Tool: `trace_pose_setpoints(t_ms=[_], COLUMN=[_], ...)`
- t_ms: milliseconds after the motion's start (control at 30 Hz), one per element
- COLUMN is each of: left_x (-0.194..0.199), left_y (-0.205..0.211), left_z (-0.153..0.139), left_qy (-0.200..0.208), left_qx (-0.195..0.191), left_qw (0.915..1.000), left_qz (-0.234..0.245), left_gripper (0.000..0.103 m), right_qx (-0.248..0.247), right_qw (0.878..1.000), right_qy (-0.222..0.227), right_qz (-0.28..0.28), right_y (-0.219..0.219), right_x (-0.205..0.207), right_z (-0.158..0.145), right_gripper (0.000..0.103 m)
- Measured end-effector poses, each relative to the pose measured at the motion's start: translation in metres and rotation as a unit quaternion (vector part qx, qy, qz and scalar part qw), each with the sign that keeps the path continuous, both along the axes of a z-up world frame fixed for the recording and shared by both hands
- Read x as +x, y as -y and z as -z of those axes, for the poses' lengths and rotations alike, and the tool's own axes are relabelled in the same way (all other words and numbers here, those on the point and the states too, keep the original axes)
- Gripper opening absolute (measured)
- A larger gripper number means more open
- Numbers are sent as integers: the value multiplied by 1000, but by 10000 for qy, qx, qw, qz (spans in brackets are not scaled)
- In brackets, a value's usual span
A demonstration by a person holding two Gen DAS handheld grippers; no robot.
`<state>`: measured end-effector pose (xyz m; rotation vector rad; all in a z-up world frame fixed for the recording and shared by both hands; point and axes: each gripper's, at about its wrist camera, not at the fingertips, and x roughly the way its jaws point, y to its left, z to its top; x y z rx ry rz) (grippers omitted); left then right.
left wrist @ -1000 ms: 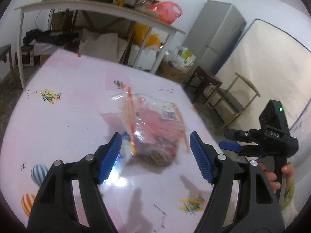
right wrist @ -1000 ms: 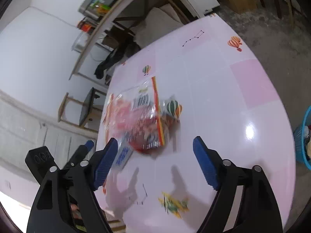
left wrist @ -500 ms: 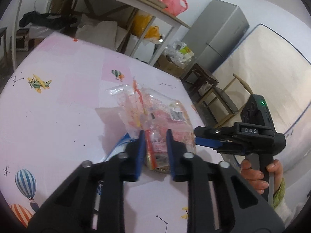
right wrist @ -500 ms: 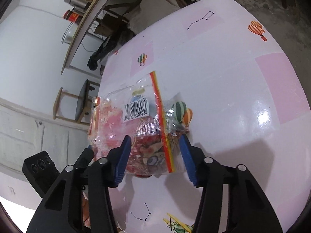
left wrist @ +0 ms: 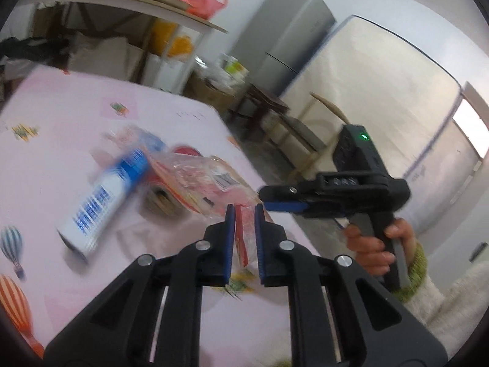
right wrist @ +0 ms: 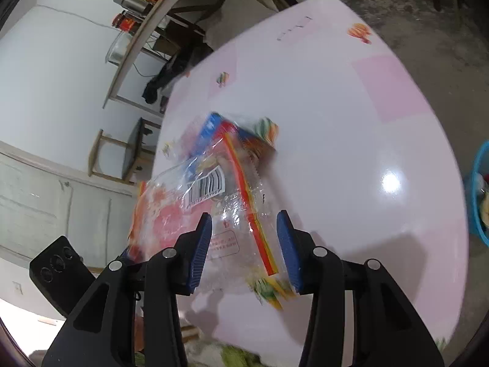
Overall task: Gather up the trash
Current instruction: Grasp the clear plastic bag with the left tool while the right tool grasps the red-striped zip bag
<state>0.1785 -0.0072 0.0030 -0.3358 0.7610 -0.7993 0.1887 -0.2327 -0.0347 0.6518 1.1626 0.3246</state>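
A clear plastic snack bag (left wrist: 201, 183) with red print, a barcode and a red-yellow strip is lifted off the pink table (left wrist: 45, 159). My left gripper (left wrist: 244, 214) is shut on the bag's near edge. The bag also shows in the right wrist view (right wrist: 214, 202), stretched between my right gripper's blue pads; that gripper (right wrist: 244, 229) stands partly open around the bag's end. In the left wrist view the right gripper (left wrist: 269, 198) touches the bag from the right. A white and blue tube (left wrist: 101, 202) lies uncovered on the table, with a red round item behind it.
A blue basket (right wrist: 476, 195) with trash stands on the floor past the table's right edge. A shelf table with jars and bags, a grey fridge (left wrist: 284, 36), a mattress and wooden stools stand beyond the table's far side.
My left gripper closed on the bag's edge and lifted it up and to the right, uncovering the white and blue tube. My right gripper's jaws narrowed around the bag's other end.
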Motion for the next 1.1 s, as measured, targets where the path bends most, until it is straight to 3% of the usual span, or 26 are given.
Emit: trace_pose_setpoints(t_ms=[100,167,300,400,600,700,933,1100], left_x=[-26,-41,-61,-66,-49,-28,-2,4], left_y=[14,27,51,53,42,44,76,82], left_z=[9,20,42,43,30,34,64,81], left_qy=[-356,-557,-1050,-1086,-626,-429,-545,-851], left_qx=[-123,-12,366,487,467,735,1719,1927], left_qw=[9983,9963,9870,9853,9941,9955,9833,9773], left_qz=[451,648,1160,1225,748,415,237,219], left_gripper=[11,18,62,68,68,65,32,25], right_qx=[-280,-402,-775,-942,-696,-381,629,1058], right_qw=[9995,9988,9961,9935,9935,9946,9918,9882], right_qy=[-108,-233,-154,-82,52,-46,-524,-649], right_qz=[52,143,387,639,894,961,981,901], right_y=[9,15,18,25,49,59,62,54], right_x=[-19,-26,-29,-30,-51,-65,-79,-71], right_z=[6,14,25,28,21,24,58,75], right_gripper=[44,44,44,47,49,50,50,50])
